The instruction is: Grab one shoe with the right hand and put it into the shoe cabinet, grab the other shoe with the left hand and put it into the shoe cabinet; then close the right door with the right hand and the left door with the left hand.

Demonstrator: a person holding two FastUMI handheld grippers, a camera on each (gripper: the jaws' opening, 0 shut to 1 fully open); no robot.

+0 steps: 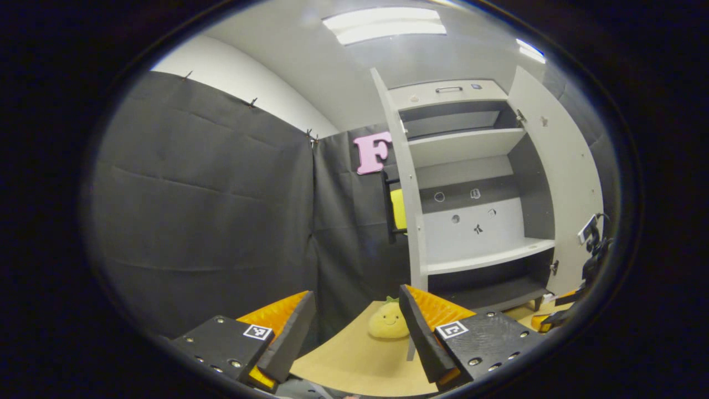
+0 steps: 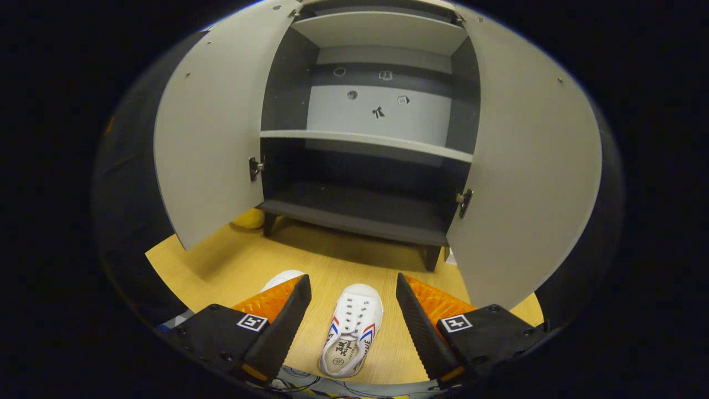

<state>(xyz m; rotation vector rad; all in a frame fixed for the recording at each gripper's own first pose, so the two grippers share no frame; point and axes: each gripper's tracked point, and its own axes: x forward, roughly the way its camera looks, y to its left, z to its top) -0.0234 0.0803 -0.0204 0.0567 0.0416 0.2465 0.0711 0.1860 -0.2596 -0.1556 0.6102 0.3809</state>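
Shoe cabinet [image 2: 365, 216] stood w/ both doors swung wide: left door [image 2: 213, 133], right door [image 2: 526, 166]. Inside, bottom shelf [image 2: 360, 208] dark and bare; light shelf [image 2: 365, 141] above it bare too. No shoe in any compartment.

White shoe [image 2: 352, 330] w/ red/blue side stripes lay on the wood floor [image 2: 238, 260] in front of cabinet, sole down, long axis running toward the cabinet, toe pointing at it, heel toward camera. Second shoe [image 2: 282, 279]: only a white toe showed behind the left finger, orientation can't tell.

Right gripper [image 2: 352, 310] wide apart, fingers either side of the striped shoe, above it, not touching; held nothing.

Left gripper [image 1: 354, 324] also wide apart, empty, raised, facing booth wall left of cabinet. Yellow plush toy [image 1: 389, 321] sat on floor beside the left door's edge, seen btwn its fingers.
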